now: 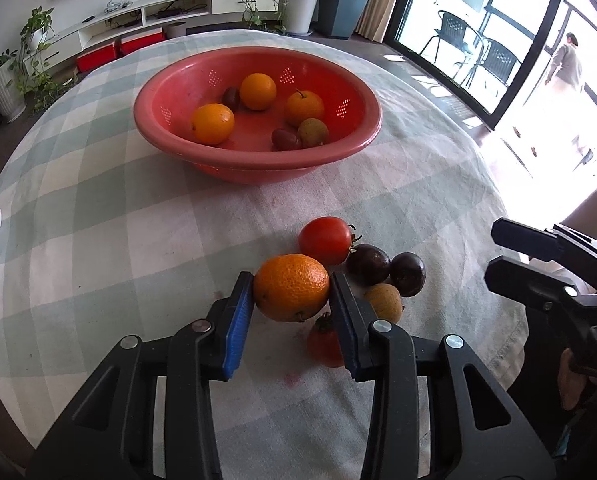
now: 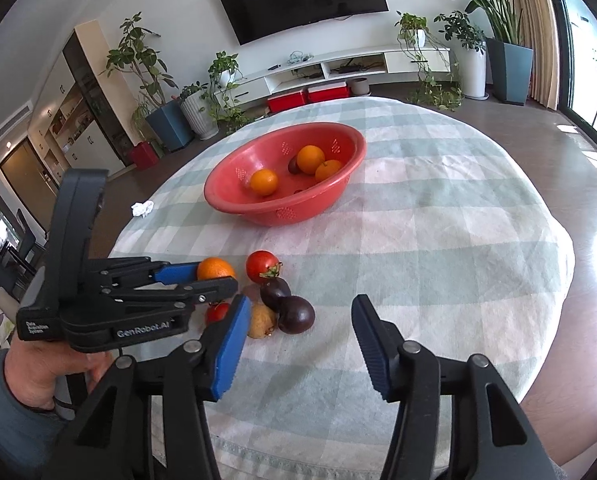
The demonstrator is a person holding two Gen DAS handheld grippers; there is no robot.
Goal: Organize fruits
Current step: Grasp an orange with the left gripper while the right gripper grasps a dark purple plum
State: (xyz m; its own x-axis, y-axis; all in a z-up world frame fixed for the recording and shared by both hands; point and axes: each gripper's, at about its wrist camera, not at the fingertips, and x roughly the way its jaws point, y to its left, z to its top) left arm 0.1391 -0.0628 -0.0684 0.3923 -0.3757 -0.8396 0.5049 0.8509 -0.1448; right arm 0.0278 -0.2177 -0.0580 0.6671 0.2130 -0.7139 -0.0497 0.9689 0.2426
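Note:
My left gripper [image 1: 291, 280] is shut on an orange [image 1: 291, 286], its blue pads pressing on both sides just above the checked cloth; the right wrist view shows this gripper [image 2: 214, 276] and orange [image 2: 215, 268] from the side. Beside it lie a red tomato [image 1: 324, 240], two dark round fruits [image 1: 367, 264], a yellow-brown fruit [image 1: 383, 302] and a smaller tomato [image 1: 324, 344]. My right gripper [image 2: 300, 301] stands open over the cloth, nothing between its fingers, its left pad close to the yellow-brown fruit [image 2: 261, 322]. Farther back, the red bowl [image 1: 258, 156] holds three oranges and several small fruits.
A crumpled white tissue [image 2: 142, 208] lies near the table's left edge. The round table's cloth [image 2: 438, 240] stretches bare to the right of the fruit. A person's hand [image 2: 50, 372] holds the left gripper's handle. Floor, plants and a TV unit lie beyond.

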